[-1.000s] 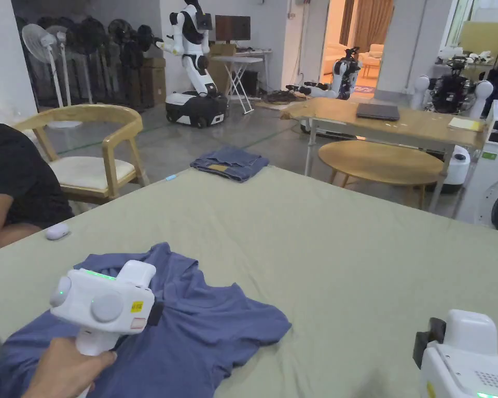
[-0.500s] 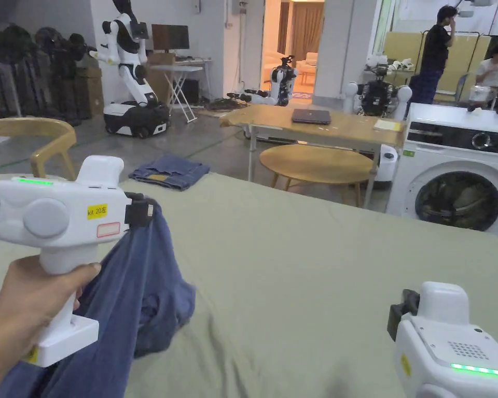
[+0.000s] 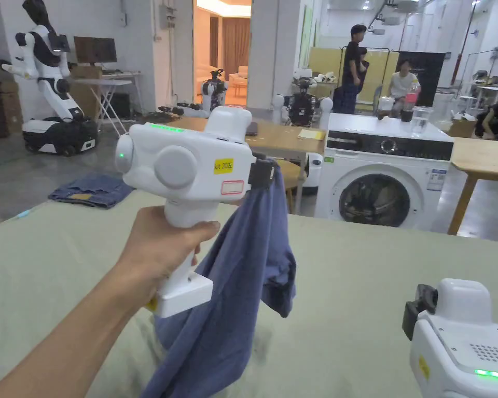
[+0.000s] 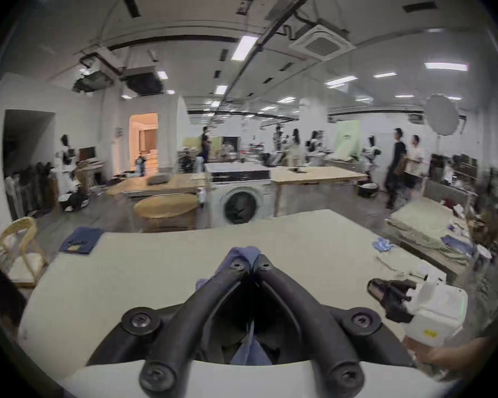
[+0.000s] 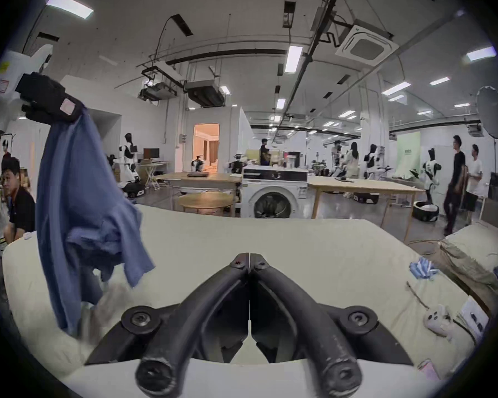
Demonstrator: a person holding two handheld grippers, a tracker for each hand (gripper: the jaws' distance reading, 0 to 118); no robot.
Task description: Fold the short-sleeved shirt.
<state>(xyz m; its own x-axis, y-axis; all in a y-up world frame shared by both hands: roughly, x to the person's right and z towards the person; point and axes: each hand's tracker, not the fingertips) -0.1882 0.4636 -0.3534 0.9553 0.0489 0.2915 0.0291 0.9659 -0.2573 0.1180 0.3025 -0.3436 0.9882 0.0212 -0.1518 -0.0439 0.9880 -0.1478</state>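
Note:
The blue short-sleeved shirt (image 3: 243, 290) hangs in a loose bunch from my left gripper (image 3: 267, 175), which is raised high over the green-covered table (image 3: 377, 269). Its lower end trails down to the table near the front edge. In the left gripper view the jaws (image 4: 250, 264) are shut with blue cloth (image 4: 243, 253) pinched at their tips. The right gripper view has the shirt (image 5: 75, 203) dangling at the left under the left gripper (image 5: 66, 108). My right gripper (image 3: 416, 313) stays low at the right, above bare table; in its own view the right gripper (image 5: 249, 260) is shut with nothing in it.
Folded jeans (image 3: 90, 189) lie at the table's far left corner. A washing machine (image 3: 383, 192) and wooden tables (image 3: 481, 158) stand beyond the far edge. A person (image 5: 19, 203) sits by the left side. A white controller (image 5: 440, 322) and small items lie at the table's right.
My left gripper has risen from the table with the shirt, which now hangs in the air instead of lying flat. The head camera has turned right. The right gripper stays low.

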